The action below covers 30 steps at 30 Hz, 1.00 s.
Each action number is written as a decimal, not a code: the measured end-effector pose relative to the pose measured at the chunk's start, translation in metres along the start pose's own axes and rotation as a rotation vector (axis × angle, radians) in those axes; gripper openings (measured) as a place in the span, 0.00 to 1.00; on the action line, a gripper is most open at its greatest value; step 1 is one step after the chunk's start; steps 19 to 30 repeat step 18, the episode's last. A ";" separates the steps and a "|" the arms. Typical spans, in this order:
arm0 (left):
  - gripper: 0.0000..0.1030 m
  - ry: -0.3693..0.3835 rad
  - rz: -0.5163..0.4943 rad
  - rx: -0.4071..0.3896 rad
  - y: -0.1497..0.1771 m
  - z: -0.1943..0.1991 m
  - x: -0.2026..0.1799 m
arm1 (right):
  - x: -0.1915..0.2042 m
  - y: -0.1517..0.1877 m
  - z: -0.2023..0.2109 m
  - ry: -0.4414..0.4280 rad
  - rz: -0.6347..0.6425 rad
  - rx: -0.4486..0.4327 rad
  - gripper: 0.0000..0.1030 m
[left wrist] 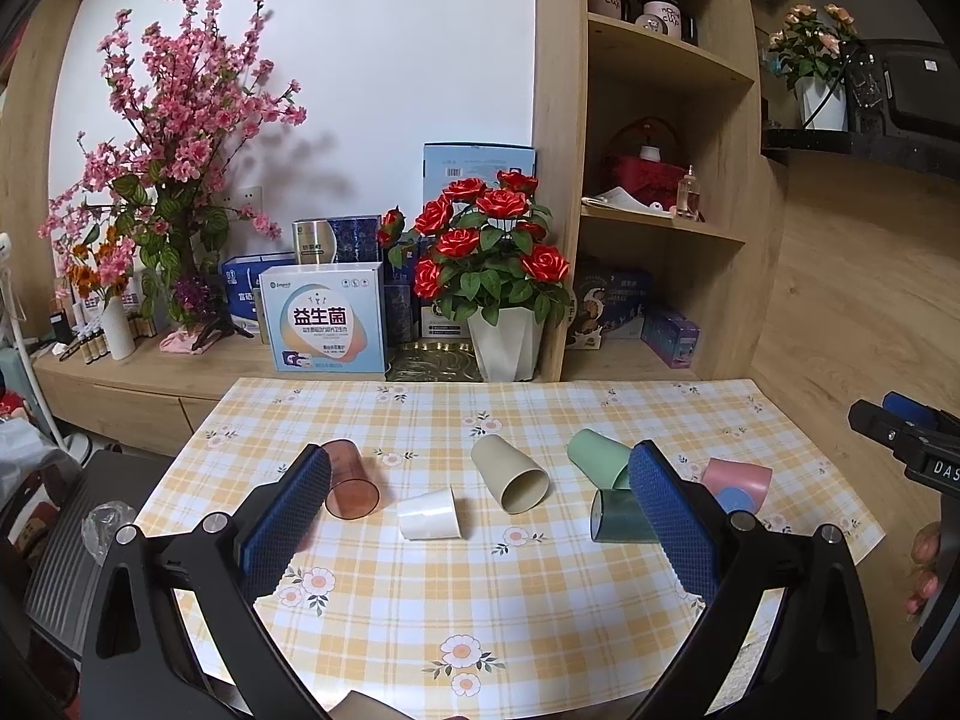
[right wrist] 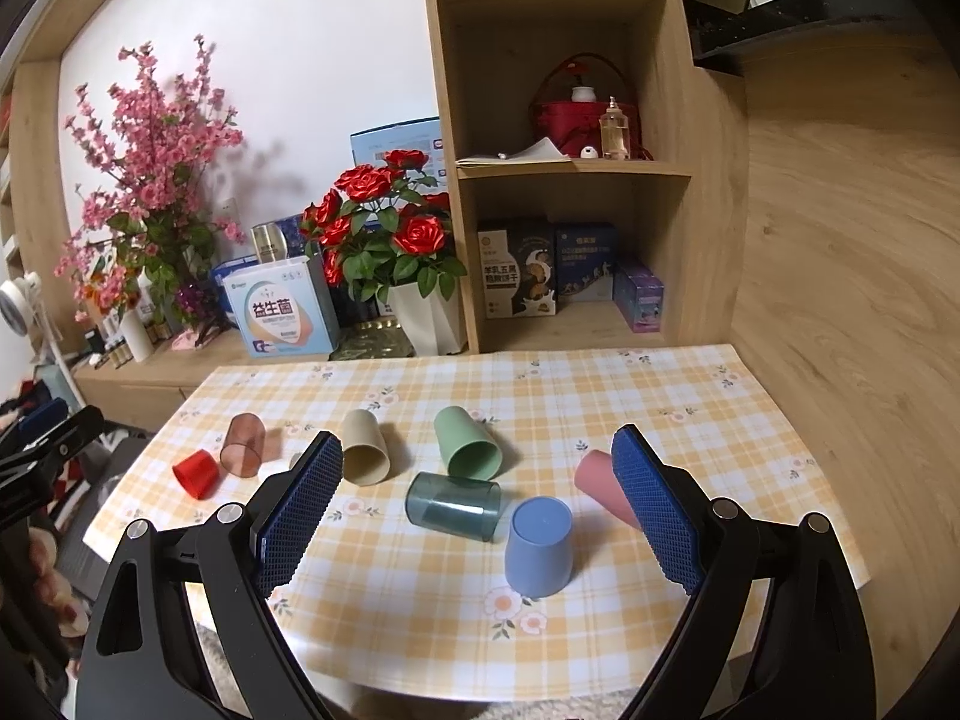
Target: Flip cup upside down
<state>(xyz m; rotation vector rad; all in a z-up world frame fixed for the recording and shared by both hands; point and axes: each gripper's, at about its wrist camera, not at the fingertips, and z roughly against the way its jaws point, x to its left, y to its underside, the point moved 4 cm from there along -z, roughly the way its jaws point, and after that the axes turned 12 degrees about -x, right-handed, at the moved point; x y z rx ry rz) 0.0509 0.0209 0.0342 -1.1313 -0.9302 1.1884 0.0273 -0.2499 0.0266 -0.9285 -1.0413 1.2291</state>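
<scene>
Several cups lie on the checked tablecloth. In the left wrist view a brown clear cup, a white cup, a beige cup, a light green cup, a dark teal cup and a pink cup lie on their sides. In the right wrist view a blue cup stands upside down, and a red cup stands upside down at the left. My left gripper is open and empty above the table. My right gripper is open and empty, near the teal cup.
A white pot of red roses and boxes stand on the wooden cabinet behind the table. A wooden shelf unit rises at the back right. A wooden wall bounds the table's right side.
</scene>
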 end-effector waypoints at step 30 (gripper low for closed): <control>0.94 -0.028 -0.009 -0.003 0.000 -0.002 0.001 | -0.007 0.004 -0.003 0.024 0.000 0.011 0.85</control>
